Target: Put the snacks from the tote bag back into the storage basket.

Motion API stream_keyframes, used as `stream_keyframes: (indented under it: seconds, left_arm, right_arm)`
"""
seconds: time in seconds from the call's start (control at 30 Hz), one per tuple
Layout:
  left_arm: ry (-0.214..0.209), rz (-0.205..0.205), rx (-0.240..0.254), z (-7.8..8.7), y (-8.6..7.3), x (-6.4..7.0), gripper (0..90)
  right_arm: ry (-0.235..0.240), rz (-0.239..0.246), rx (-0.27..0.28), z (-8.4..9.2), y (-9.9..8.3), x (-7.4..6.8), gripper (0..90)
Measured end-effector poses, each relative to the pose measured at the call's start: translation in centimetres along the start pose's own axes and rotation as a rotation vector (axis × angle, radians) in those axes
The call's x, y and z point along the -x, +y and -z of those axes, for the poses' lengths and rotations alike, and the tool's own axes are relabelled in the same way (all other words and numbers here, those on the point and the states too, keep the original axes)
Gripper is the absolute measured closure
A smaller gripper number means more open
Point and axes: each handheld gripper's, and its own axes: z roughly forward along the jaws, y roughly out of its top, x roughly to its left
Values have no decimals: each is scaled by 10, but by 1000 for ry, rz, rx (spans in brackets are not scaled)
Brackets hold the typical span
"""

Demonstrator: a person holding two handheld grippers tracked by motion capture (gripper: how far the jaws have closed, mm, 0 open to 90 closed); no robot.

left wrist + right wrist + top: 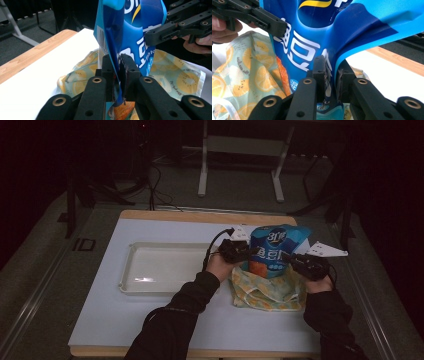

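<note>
I have the left gripper (pixel 243 251) clamped on one side edge of the blue snack bag (pixel 274 251), its film pinched flat between the pads, and the right gripper (pixel 296 263) clenched on the opposite edge in the same way. The bag stands upright between my two tools, its bottom down in the mouth of the lemon-print bag (pixel 265 290) that lies on the white mat (pixel 105 310) just below both grippers. Off to the far side of my left tool sits the white tray (pixel 150 267), well apart from the work. In the left gripper view the film runs straight through my jaws and the right gripper bites the far edge, beyond and above my own tips. I judge the step to be moving the snack bag in or out of the printed bag, which of the two I cannot tell. To do it well I would move both hands together, keep the film taut but not stretched, and avoid dragging the soft printed bag along.
</note>
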Motion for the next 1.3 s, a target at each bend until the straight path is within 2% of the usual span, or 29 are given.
stream_keyframes:
  seconds: [0.3,0.73,1.3]
  left_arm:
    - [6,18,-6,-1,1,1,878]
    - [14,17,-20,0,5,4,889]
    - [2,-7,7,19,35,9,894]
  right_arm:
    - [-4,10,-1,0,2,-4,877]
    - [-6,22,-21,2,5,-6,888]
    - [-7,43,21,21,31,-7,891]
